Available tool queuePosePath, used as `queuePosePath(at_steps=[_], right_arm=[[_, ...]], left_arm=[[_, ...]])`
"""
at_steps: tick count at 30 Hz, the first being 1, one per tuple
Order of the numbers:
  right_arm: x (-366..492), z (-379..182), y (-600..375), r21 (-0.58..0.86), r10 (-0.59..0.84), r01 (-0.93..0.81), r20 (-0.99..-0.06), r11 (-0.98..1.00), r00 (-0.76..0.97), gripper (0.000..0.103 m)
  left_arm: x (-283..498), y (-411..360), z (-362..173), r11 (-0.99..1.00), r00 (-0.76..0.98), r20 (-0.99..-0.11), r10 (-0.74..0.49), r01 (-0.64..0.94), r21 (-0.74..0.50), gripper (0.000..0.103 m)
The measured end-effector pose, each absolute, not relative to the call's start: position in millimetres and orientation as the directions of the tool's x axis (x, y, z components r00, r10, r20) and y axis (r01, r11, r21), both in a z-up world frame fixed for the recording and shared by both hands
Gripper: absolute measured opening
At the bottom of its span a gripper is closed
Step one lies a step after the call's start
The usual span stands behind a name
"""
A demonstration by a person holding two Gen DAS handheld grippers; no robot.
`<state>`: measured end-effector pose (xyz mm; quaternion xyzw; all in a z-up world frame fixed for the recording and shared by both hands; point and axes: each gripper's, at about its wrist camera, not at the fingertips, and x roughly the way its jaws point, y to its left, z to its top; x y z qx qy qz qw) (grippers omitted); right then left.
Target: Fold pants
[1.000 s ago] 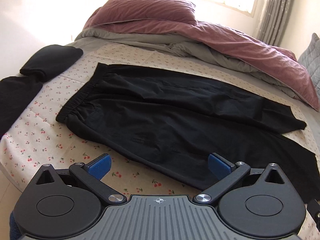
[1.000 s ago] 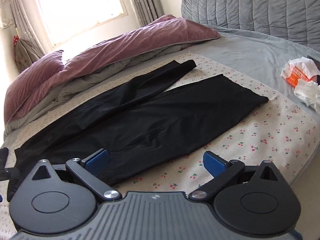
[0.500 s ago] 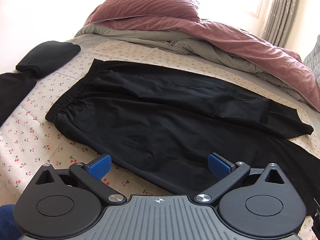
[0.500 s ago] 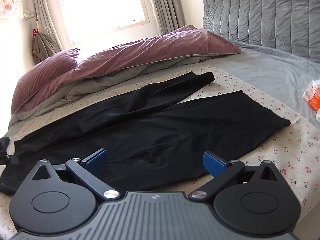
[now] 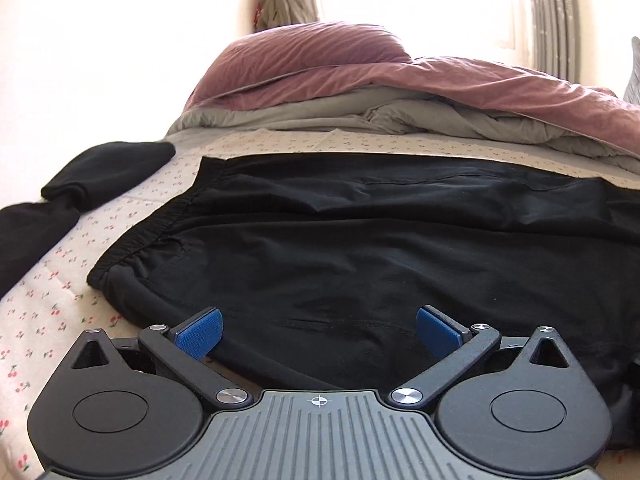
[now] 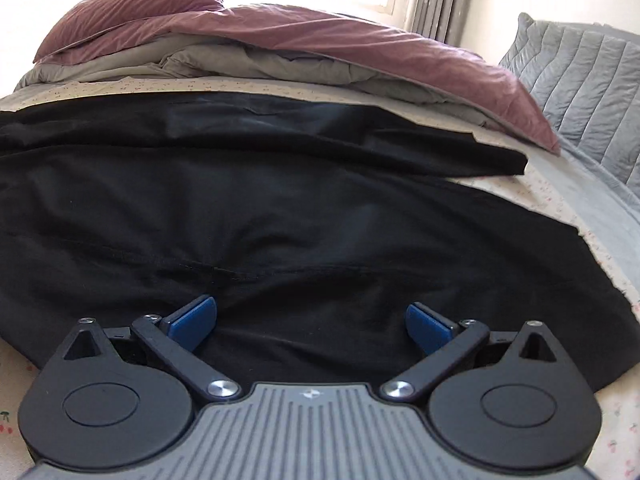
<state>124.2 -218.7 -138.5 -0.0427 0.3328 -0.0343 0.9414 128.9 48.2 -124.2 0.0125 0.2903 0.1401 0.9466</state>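
Both grippers have dropped low and close since the earlier frames, so the black pants (image 5: 360, 248) now fill my views. My left gripper (image 5: 319, 330) hangs spread wide over the near edge by the elastic waistband (image 5: 140, 236); my right gripper (image 6: 311, 322), equally agape, sits over the near leg. They lie flat on the cherry-print bedsheet (image 5: 48, 300). Nearby I see a folded black garment (image 5: 104, 168) to the left and a mauve duvet (image 6: 360, 36) behind.

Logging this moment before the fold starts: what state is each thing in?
Black elastic-waist pants: spread flat, unfolded, legs apart at hems.
Left gripper: open, low over pants' near edge.
Right gripper: open, low over pants.
Mauve duvet: bunched behind.
Small black garments: lying beside waistband.
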Motion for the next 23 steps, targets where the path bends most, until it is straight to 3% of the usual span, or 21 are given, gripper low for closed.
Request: queuePosePath(at_steps=[9,23], right_arm=[[124.0,-138.2,-224.9,-0.052,-0.069,0.047,-0.619,0.998,0.782,0.088],[122.6,-134.6,-224.3,-0.069,-0.053,0.011,-0.645,0.998,0.762,0.088]], left_arm=[[137.3,61.6,-143.7,0.959,0.771,-0.585,0.250,-0.280,0.041,0.103],[128.4,37.1,-130.4,0.976,0.775,-0.599,0.202,-0.211,0.057,0.103]])
